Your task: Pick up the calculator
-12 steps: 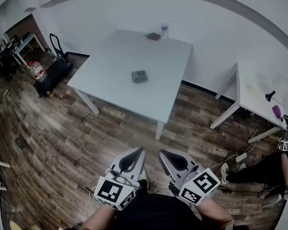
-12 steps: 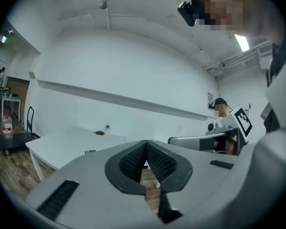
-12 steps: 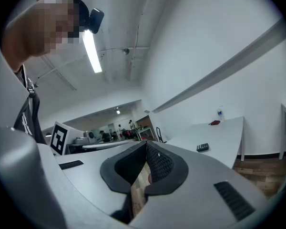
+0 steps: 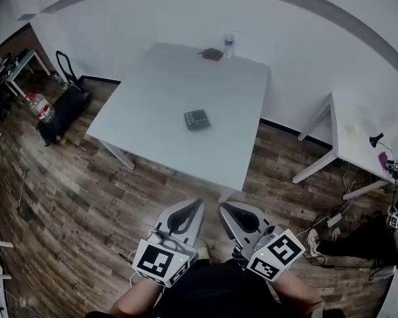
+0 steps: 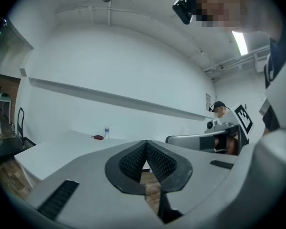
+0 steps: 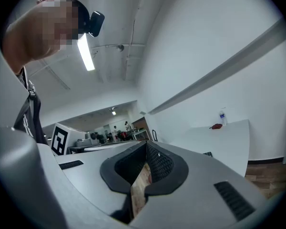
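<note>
Dark flat square calculator on smooth white table; wood-plank floor.

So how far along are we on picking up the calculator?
Nothing done yet: the dark rectangular calculator lies untouched on the white table. In hand: the left hand-held gripper and right hand-held gripper hang shut and empty, short of the table. Still to do: approach, open, grasp, lift.

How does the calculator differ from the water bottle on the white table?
The calculator is dark and lies flat; the water bottle is clear and stands upright. The calculator sits near the middle, the water bottle at the far edge. Both rest on the white table.
</note>
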`<state>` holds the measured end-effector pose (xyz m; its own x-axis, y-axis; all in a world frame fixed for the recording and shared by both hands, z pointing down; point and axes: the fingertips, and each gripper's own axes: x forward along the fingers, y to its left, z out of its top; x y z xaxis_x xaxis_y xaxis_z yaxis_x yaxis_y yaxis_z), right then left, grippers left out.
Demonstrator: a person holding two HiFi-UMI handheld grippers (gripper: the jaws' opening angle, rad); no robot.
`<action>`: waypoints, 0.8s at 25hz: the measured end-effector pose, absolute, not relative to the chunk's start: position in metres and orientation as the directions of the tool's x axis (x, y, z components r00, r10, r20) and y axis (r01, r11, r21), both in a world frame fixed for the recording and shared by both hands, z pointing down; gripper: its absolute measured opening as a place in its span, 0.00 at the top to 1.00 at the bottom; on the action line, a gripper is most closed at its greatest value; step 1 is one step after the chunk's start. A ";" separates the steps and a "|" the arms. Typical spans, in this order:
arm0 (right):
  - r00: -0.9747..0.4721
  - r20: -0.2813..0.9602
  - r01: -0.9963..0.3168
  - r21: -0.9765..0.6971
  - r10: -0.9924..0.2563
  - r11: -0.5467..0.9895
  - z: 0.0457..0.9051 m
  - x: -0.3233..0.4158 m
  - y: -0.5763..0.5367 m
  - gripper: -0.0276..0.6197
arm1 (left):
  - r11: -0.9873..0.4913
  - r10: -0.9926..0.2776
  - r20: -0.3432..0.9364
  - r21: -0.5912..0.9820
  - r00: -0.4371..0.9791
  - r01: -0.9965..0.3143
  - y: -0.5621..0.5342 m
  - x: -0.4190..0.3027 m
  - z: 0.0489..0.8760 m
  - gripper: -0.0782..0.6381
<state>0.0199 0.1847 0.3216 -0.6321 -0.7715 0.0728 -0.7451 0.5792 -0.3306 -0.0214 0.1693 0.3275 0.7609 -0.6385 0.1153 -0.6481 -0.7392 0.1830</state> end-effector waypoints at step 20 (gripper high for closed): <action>-0.667 0.150 -0.736 -0.288 -0.730 0.613 0.352 0.013 0.040 0.94 | -0.679 -0.685 0.142 0.228 0.714 -0.697 0.035 -0.028 0.351 0.88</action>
<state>0.0128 0.0400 0.3515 -0.6668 -0.7299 0.1504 -0.7359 0.6130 -0.2875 -0.0277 0.0354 0.3513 0.7142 -0.6853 0.1423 -0.6973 -0.6794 0.2283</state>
